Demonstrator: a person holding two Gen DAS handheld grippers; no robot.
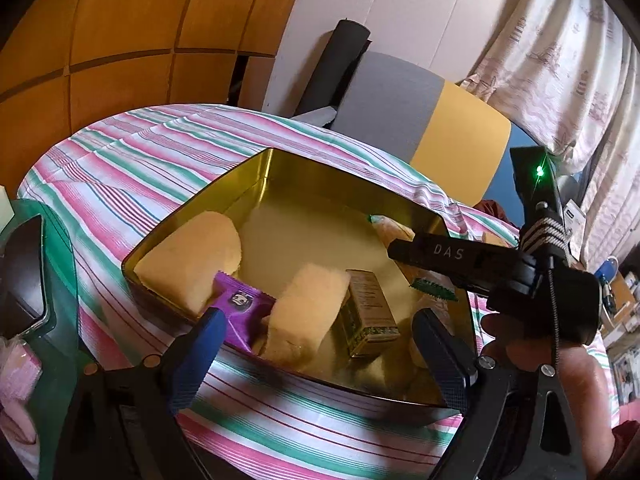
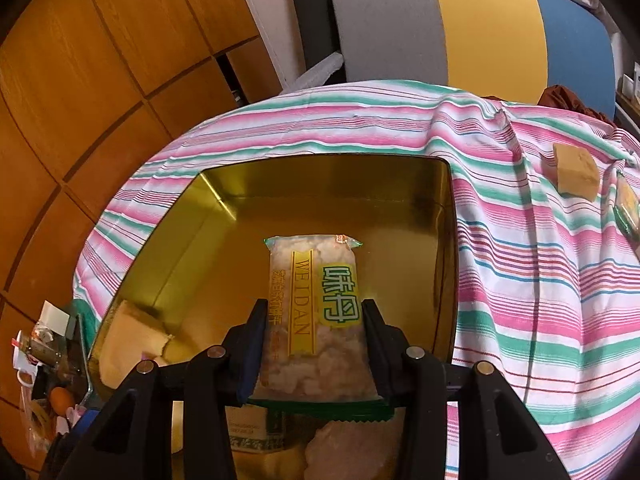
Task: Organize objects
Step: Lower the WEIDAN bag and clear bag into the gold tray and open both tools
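A gold tin box (image 1: 280, 168) (image 2: 320, 176) sits on the striped tablecloth. It holds yellow sponges (image 1: 200, 256), a green-gold carton (image 1: 368, 312) and snack packs. My left gripper (image 1: 316, 328) is open at the tin's near edge; a purple snack packet (image 1: 240, 312) rests against its left finger (image 1: 200, 352). My right gripper (image 2: 314, 316) is shut on a clear Weidan cracker pack (image 2: 316, 300) and holds it over the tin. The right gripper also shows in the left wrist view (image 1: 460, 260), over the tin's right side.
A yellow sponge block (image 2: 576, 172) and another wrapped snack (image 2: 628, 204) lie on the cloth (image 2: 520, 240) to the right of the tin. A grey, yellow and blue chair (image 2: 460, 20) stands behind the table. A cluttered glass shelf (image 2: 48, 360) is at the left.
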